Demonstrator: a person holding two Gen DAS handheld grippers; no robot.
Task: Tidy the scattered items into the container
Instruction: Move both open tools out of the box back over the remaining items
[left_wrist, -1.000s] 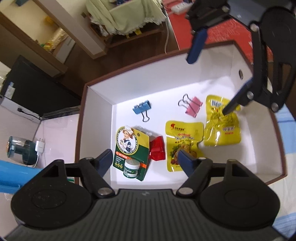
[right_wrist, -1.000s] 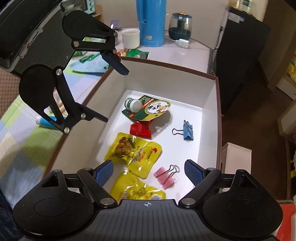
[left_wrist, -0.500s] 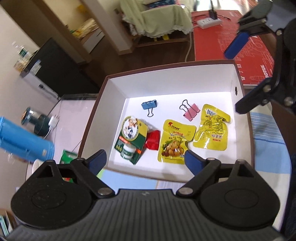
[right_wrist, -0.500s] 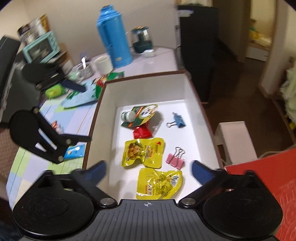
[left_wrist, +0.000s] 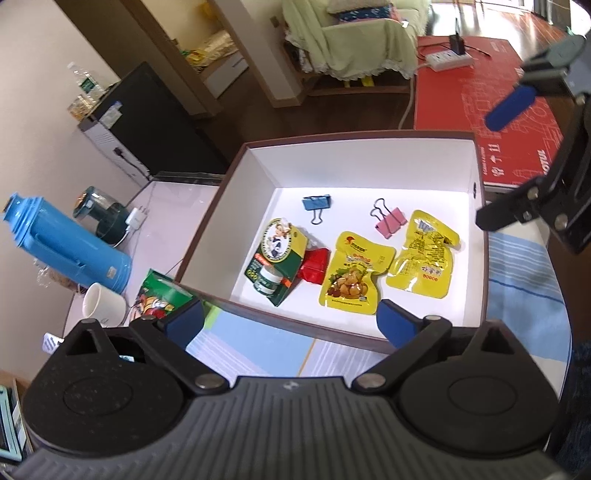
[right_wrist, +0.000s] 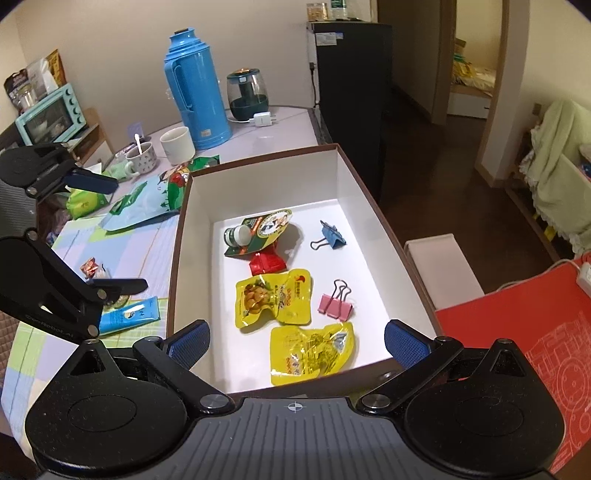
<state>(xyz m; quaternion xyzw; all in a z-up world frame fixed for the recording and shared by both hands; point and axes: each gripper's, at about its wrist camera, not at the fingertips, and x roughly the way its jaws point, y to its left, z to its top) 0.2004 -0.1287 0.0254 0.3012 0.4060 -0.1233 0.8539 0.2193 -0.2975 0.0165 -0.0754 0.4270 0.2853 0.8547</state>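
A brown box with a white inside (left_wrist: 478, 236) (right_wrist: 177, 266) holds two yellow snack pouches (left_wrist: 352, 275) (left_wrist: 424, 254) (right_wrist: 275, 301) (right_wrist: 312, 354), a red packet (left_wrist: 314, 262) (right_wrist: 266, 263), a green carded jar (left_wrist: 275, 254) (right_wrist: 258, 230), a blue binder clip (left_wrist: 316, 204) (right_wrist: 332, 236) and a pink binder clip (left_wrist: 389, 221) (right_wrist: 336, 304). My left gripper (left_wrist: 291, 325) (right_wrist: 107, 236) is open and empty, back over the box's near rim. My right gripper (right_wrist: 295, 341) (left_wrist: 498, 166) is open and empty too, raised over the opposite end of the box.
On the table beside the box lie a green snack bag (right_wrist: 177, 184) (left_wrist: 155, 299), a pale green pouch (right_wrist: 136, 210), a blue tube (right_wrist: 129, 317) and a small candy (right_wrist: 90, 267). A blue thermos (right_wrist: 195, 85), cups (right_wrist: 179, 144) and a dark jar (right_wrist: 245, 96) stand behind. Red mat (left_wrist: 480, 110) lies on the floor.
Both grippers have pulled up and back away from the box, so more of the room shows. The items inside the box have not moved.
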